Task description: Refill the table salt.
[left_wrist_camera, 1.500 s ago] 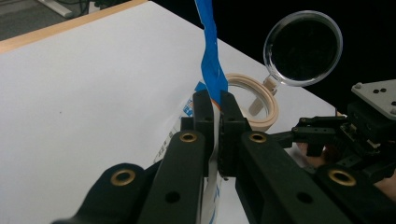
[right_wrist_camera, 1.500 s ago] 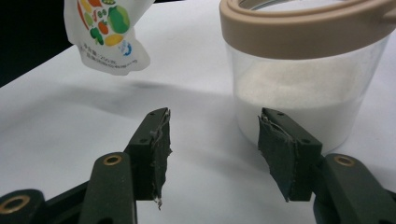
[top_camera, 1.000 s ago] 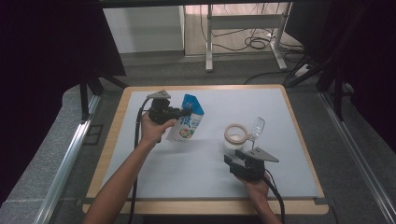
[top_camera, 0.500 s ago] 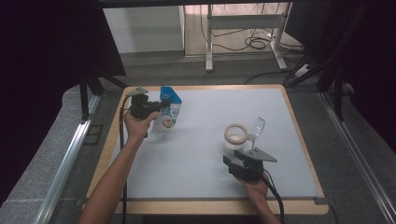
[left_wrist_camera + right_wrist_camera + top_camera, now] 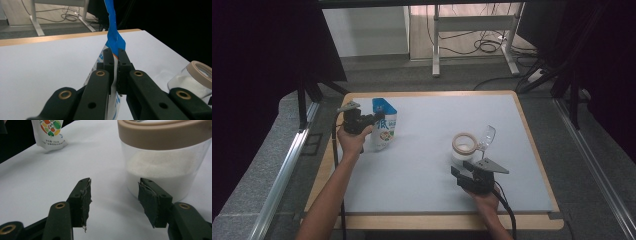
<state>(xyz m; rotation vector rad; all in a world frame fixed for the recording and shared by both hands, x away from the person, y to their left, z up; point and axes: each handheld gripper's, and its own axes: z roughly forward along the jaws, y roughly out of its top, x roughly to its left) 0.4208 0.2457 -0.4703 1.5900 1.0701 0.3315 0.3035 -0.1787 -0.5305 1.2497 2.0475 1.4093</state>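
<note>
A pouch (image 5: pixel 384 126) stands on the table (image 5: pixel 422 195) near its left edge, toward the far left corner. The left gripper (image 5: pixel 371 119) sits just beside the pouch on its left-edge side, its jaws pinched on the pouch's upper part. A jar (image 5: pixel 464 151) stands well apart from the pouch, toward the table's right edge and about midway between the far and near edges. A scoop (image 5: pixel 486 137) leans out of the jar toward the right edge. The right gripper (image 5: pixel 460 172) lies just before the jar, on the near-edge side, its jaws spread and apart from the jar's wall.
</note>
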